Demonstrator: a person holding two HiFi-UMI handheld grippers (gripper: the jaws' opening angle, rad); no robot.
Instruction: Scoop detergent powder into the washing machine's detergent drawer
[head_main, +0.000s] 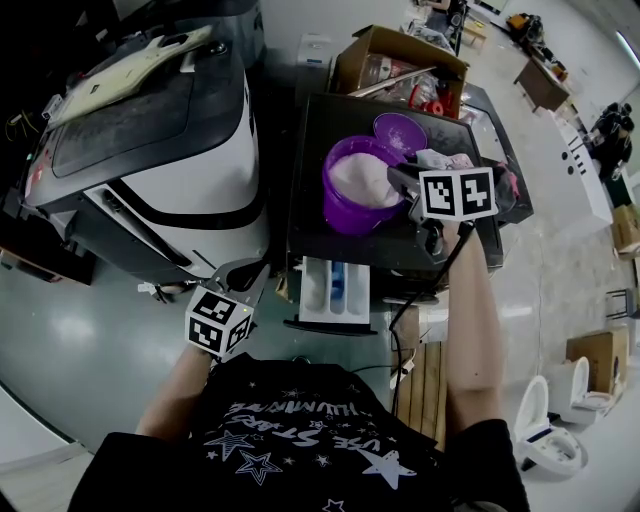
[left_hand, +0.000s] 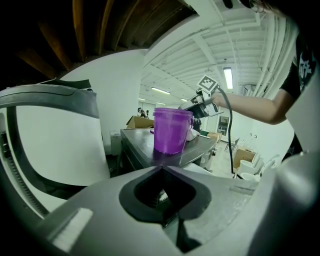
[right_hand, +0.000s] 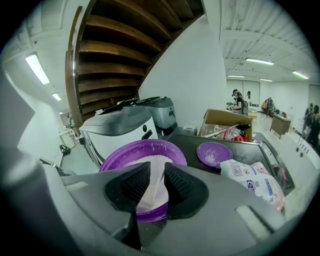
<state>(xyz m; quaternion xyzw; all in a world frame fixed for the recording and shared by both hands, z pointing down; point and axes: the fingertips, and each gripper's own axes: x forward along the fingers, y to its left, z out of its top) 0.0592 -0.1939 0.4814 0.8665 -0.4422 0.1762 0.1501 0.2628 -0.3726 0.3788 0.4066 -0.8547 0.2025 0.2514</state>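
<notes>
The purple tub (head_main: 345, 215) stands on the dark top of the washing machine (head_main: 318, 135), about midway along it and nearer the front edge than the back. It is open and holds white powder (head_main: 362, 180). Its purple lid (head_main: 400, 130) lies flat just behind it toward the back right, dusted with powder. A detergent bag (head_main: 447, 160) lies beside the tub toward the right edge. At the back edge stands an open cardboard box (head_main: 390, 55).

The detergent drawer (head_main: 335, 290) is pulled out from the machine's front, below the front edge, with its white compartments open to view.

The right gripper (head_main: 398, 178) hangs over the tub's right rim and points down into it. In the right gripper view its jaws stand a narrow way apart. A pale white piece shows in the gap above the powder. I cannot tell what it is or whether the pads touch it.

The left gripper (head_main: 243, 275) is held low, left of the drawer and in front of a second, white machine (head_main: 190, 190). In the left gripper view its jaw tips meet, with nothing between them.
</notes>
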